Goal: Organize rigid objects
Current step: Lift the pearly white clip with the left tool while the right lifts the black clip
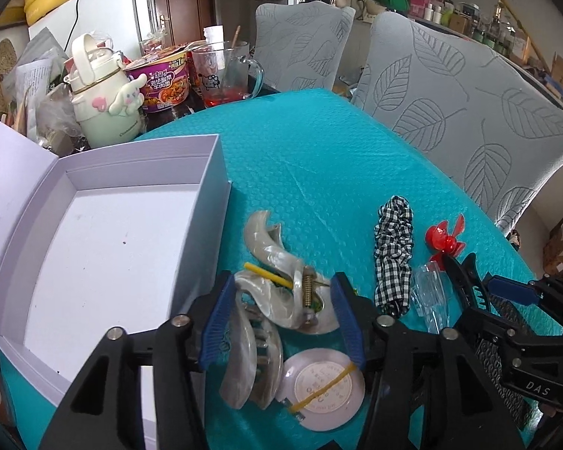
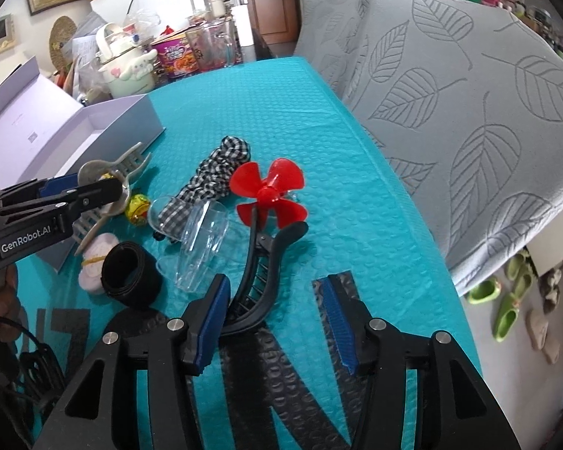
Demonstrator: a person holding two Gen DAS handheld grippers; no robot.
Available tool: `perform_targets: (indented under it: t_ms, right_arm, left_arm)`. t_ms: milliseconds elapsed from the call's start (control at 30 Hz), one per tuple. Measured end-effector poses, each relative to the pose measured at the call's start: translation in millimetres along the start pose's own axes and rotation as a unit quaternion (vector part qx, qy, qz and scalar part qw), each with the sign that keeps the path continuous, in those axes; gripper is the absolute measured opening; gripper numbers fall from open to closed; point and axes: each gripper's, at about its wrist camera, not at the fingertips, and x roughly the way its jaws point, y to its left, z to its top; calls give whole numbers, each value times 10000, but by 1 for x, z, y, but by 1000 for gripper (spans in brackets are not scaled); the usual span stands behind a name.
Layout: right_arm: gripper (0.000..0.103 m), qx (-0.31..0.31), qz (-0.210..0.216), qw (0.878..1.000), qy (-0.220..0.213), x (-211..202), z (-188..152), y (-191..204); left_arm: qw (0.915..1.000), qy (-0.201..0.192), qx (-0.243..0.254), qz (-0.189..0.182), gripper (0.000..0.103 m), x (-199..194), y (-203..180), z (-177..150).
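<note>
Left gripper hangs over the pearly hair claw on the teal mat, jaws parted, the claw between the pads but not pinched — released. A second pearly claw lies just beside a round white compact, right by the open white box. Over on the right, the right gripper stands unclenched too, the black hair clip resting against its left pad, red propeller, clear cup and checked scrunchie just beyond.
</note>
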Motion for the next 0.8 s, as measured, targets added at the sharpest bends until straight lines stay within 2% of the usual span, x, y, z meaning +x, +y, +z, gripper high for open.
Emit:
perform_targets:
  t_ms: [33,200,267,367,500,633,800]
  right_arm:
    - [51,1,6,10000,5,0,0,0]
    - [52,-51,18,10000,-8,-1,1,-2]
    - [55,-34,49,10000,-20,0,1,-3]
    - [56,24,111,9999,-37,1,2,-7]
    - [56,5,188,9998,-60,2,3,-5]
    - [55,-151,153,9998,-7,5,4,0]
    - [40,-330,-53,9994,27,4,1,1]
  left_arm:
    - [10000,48,-16,-29,64,3,1,1]
    - [9994,1,315,109,72,9,-9,1]
    - [9993,-26,365,68,76,10,-11,1]
    - [9989,-73,473,28,76,12,-15,0]
    - [9983,-202,282,-460,76,6,-12,-1]
    - [9990,-201,236,-326,58,4,-10,-1]
    - [9985,-216,163,-472,58,-3,-9,-5]
